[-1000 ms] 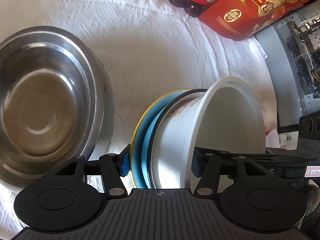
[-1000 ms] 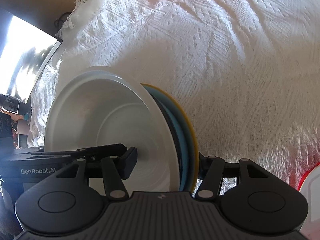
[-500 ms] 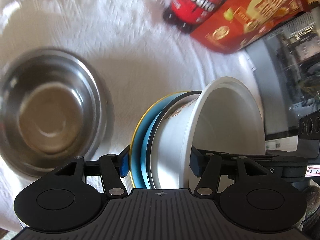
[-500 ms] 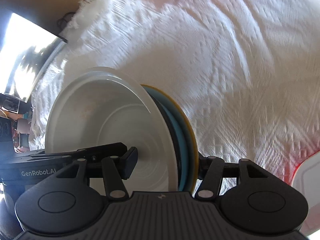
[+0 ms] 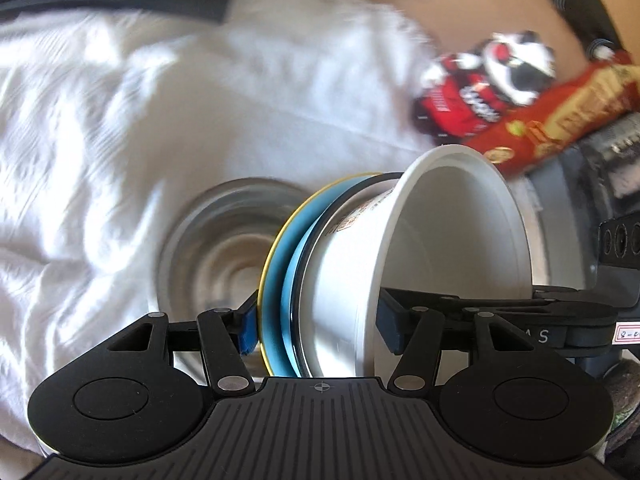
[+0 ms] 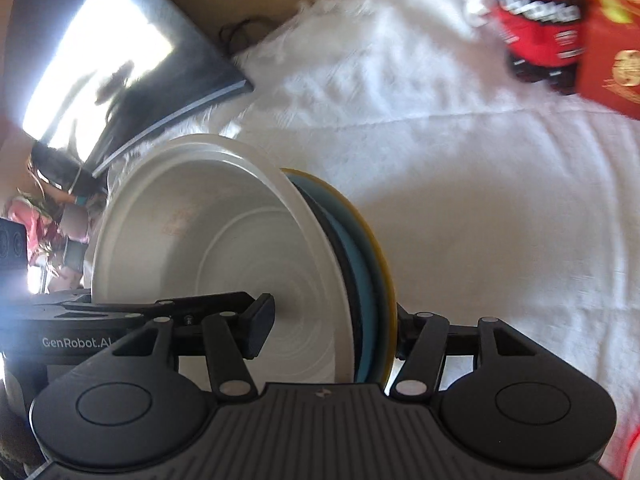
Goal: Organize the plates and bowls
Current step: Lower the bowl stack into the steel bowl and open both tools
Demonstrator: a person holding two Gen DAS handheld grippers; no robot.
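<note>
Two grippers clamp one stack of dishes on edge: left gripper (image 5: 316, 326) and right gripper (image 6: 330, 330) each pinch the white bowl (image 5: 452, 248), blue plate (image 5: 276, 280) and yellow plate (image 6: 380, 256). At centre frame, the stack hangs above a white cloth (image 6: 480, 200), beside a steel bowl (image 5: 216, 252).

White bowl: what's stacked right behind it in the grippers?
Behind the white bowl sit a dark-rimmed dish, a blue plate and a yellow-edged plate, all on edge. Only their rims show; their faces are covered. Both grippers, left and right, clamp the stack.
</note>
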